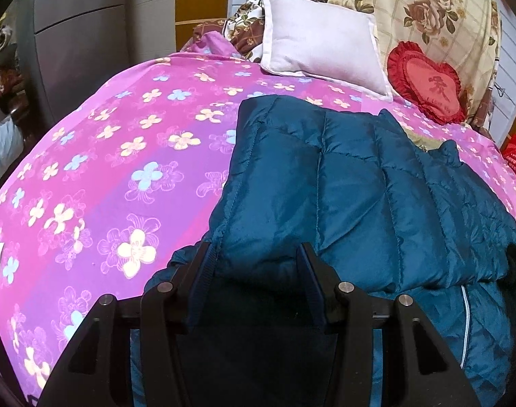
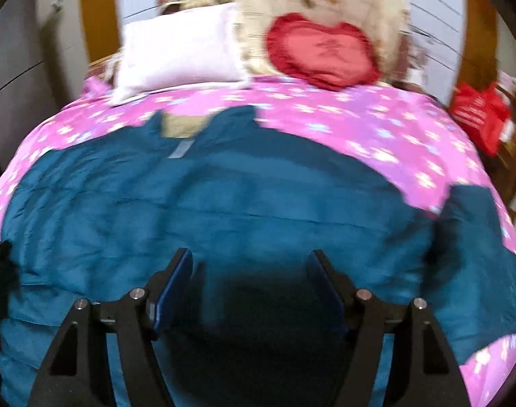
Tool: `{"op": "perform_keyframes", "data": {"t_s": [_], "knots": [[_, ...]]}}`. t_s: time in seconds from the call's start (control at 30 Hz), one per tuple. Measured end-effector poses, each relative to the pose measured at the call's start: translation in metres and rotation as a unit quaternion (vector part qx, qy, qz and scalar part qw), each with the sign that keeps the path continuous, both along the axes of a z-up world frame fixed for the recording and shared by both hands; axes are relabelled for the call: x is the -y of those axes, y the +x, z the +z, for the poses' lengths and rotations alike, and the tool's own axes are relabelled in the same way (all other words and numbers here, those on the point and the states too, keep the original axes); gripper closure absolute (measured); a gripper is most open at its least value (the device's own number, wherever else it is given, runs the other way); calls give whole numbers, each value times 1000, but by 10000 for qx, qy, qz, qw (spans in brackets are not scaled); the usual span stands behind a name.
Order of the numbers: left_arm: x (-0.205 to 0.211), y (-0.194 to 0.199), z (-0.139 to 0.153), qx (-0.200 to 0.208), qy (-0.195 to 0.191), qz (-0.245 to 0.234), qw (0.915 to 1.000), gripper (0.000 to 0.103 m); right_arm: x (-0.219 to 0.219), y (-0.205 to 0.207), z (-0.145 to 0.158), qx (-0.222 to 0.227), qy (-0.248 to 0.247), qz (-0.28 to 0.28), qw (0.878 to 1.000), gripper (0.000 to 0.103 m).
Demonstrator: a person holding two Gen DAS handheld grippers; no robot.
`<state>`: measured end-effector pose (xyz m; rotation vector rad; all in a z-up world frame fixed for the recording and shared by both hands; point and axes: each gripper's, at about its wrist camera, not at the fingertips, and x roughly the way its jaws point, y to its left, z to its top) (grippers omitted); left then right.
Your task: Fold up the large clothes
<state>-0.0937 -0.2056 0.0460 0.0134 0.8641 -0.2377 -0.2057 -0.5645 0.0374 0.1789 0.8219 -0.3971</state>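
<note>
Teal quilted jacket [image 1: 359, 183], one only, lies on the pink flowered bedspread [image 1: 105, 169]. Left tool [image 1: 256, 264] is clenched on a folded jacket edge at 6 o'clock. Right tool [image 2: 252, 271] is released, pads apart over the fabric. Toward 12 o'clock: one white pillow [image 1: 322, 37], one red heart cushion [image 1: 427, 81].

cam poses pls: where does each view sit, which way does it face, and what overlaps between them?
Left wrist: sits behind the left gripper, angled down along its fingers at the folded edge of the teal jacket, which lies between the fingers; faces the bed's head.
Right wrist: sits behind the right gripper, angled down over the jacket's spread part; blurred; jaws apart, nothing gripped.
Shared: jacket, pink floral bedspread, white pillow, red heart cushion. No hand or sleeve shows in either.
</note>
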Motion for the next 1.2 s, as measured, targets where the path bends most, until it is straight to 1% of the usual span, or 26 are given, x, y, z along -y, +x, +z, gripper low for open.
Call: {"op": "perform_keyframes", "data": {"t_s": [0.03, 0.07, 0.1, 0.13, 0.23, 0.37, 0.47, 0.5, 0.6, 0.63, 0.7, 0.73, 0.77, 0.87, 0.93, 1.03, 1.1, 1.2], "knots": [[0, 0, -1, -1, 16, -4, 10000, 71, 11, -4, -10, -165, 96, -143, 9997, 29], [1, 0, -2, -7, 52, -6, 10000, 70, 17, -6, -20, -270, 265, -144, 9992, 29], [2, 0, -3, -10, 89, -14, 10000, 70, 20, -9, -26, -258, 401, -96, 9988, 29], [3, 0, -3, -6, 136, -23, 9999, 69, 19, -11, -28, -199, 401, -72, 9990, 29], [5, -1, -5, 6, 200, -32, 9998, 67, 15, -14, -25, -244, 356, -57, 9991, 29], [5, 0, -7, -17, 217, -27, 9998, 64, 9, -25, -20, -208, 315, -64, 9993, 29], [6, 0, -9, -60, 232, -15, 9997, 62, 5, -31, -14, -96, 121, -121, 9998, 29], [6, 1, -10, -71, 269, -18, 9996, 61, 5, -31, -16, -165, 91, -164, 9997, 29], [11, -1, -12, -65, 453, -66, 9989, 57, 9, -25, -26, -470, 280, -169, 9984, 26], [14, -1, -13, -63, 568, -108, 9983, 53, 8, -26, -24, -430, 273, -181, 9985, 26], [19, -4, -15, -32, 762, -135, 9970, 50, 6, -31, -21, -396, 309, -179, 9986, 26], [20, -4, -16, -36, 821, -127, 9965, 48, 5, -34, -20, -361, 343, -166, 9986, 26], [20, -4, -17, -59, 851, -129, 9963, 47, 4, -38, -17, -314, 349, -155, 9988, 25], [14, -5, -15, -224, 694, -131, 9973, 48, -3, -50, -9, -170, 248, -88, 9995, 25], [11, -8, -10, -251, 607, -103, 9978, 48, -6, -62, 0, -50, 211, -30, 9998, 25], [9, -18, 2, -41, 489, -89, 9988, 52, -11, -76, 8, 92, 256, 18, 9996, 23], [9, -26, 14, 143, 438, -131, 9989, 52, -11, -84, 12, 133, 265, 12, 9996, 20], [12, -43, 32, 484, 497, -231, 9973, 52, -12, -95, 16, 145, 276, 15, 9995, 20]]}}
